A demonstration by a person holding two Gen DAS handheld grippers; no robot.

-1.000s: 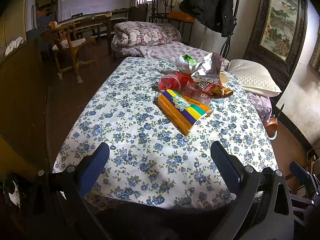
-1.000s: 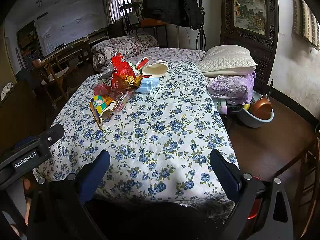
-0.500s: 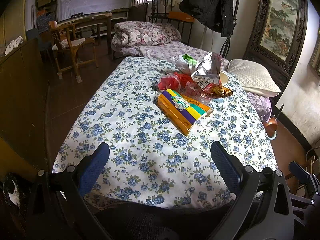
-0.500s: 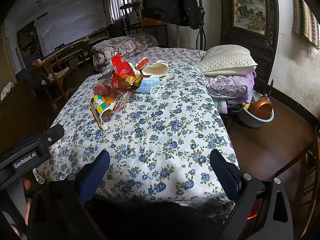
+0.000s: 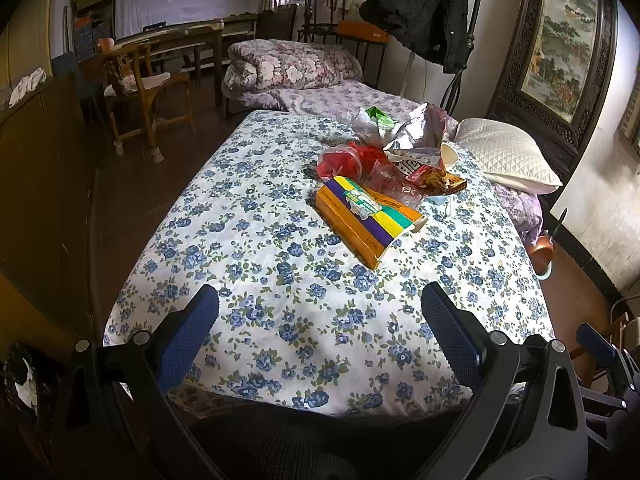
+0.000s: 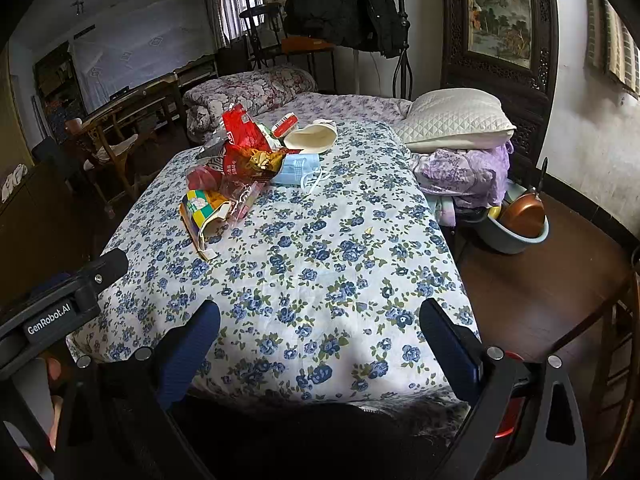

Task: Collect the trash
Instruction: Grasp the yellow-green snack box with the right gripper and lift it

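Nothing is collected yet: the trash pile (image 5: 384,176) lies on the far bed (image 5: 280,280); both hand-held grippers, left (image 5: 320,336) and right (image 6: 320,340), hang apart, empty.

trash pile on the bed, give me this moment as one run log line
phase: pre-reach | left gripper: open, empty | right gripper: open, empty | trash pile: untouched on floral bedspread | nearest: striped box

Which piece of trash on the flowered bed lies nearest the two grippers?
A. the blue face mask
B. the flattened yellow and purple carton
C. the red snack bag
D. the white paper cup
B: the flattened yellow and purple carton sits at the near edge of the trash pile, ahead of the blue face mask, red snack bag and white paper cup.
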